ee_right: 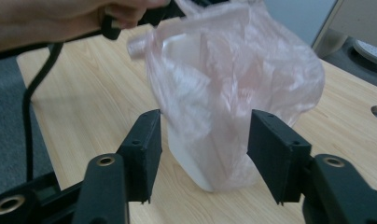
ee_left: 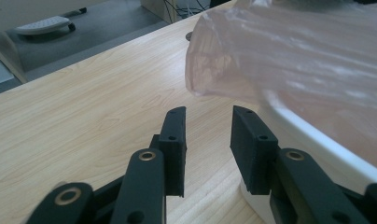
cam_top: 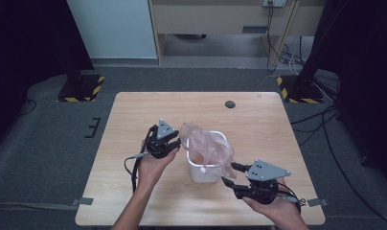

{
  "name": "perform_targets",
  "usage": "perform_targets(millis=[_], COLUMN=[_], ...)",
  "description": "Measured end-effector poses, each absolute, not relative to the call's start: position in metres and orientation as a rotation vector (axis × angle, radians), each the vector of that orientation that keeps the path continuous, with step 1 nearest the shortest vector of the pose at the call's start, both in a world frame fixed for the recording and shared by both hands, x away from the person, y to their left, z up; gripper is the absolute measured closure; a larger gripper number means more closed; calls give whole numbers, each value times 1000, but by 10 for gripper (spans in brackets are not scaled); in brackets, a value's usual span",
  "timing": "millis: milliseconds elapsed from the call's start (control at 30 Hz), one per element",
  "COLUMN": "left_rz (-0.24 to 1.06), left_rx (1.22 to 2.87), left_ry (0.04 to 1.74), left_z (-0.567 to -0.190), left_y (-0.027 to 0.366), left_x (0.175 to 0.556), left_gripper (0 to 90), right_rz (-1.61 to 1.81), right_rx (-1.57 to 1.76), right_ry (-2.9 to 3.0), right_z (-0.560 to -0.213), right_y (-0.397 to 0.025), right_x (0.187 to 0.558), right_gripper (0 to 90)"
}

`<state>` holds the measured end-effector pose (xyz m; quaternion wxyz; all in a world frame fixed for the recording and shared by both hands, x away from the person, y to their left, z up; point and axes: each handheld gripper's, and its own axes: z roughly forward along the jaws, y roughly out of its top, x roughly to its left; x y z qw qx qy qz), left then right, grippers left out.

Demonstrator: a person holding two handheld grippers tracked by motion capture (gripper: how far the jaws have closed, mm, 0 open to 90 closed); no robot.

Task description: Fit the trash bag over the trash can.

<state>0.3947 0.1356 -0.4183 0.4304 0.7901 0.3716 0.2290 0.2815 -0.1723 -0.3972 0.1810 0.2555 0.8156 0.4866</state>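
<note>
Your right gripper (ee_right: 203,149) gapes around the pink plastic bag (ee_right: 233,84) (thin, slippery film). Pinch its bunched edge over the white bin (cam_top: 204,170); your left gripper (ee_left: 207,135) is open too.

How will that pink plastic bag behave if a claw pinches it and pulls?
The pink plastic bag looks thin and see-through with crumpled folds, so it will probably flop and stretch rather than hold shape. It drapes over the white bin, which looks small and light, so a pull may tip or drag it. The glossy film could slip from the right claw, whose jaws stand open.
</note>
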Motion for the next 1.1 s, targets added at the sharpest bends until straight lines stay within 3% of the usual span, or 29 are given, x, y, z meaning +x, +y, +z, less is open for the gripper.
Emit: perform_targets(millis=[167, 967, 1033, 1100], left_rz=[573, 555, 553, 524], left_rx=[1972, 1982, 1981, 1983], left_ry=[907, 760, 748, 769], left_z=[-416, -400, -398, -398], left_y=[139, 142, 140, 139], left_x=[387, 343, 342, 338], left_gripper=[664, 605, 597, 592], right_rz=[1392, 1304, 1277, 1260], right_rx=[706, 645, 629, 619], right_ry=[2293, 2259, 2273, 2292], right_z=[-392, -376, -377, -379], right_y=[-172, -151, -148, -144], right_x=[282, 335, 339, 343], right_gripper=[359, 379, 398, 487])
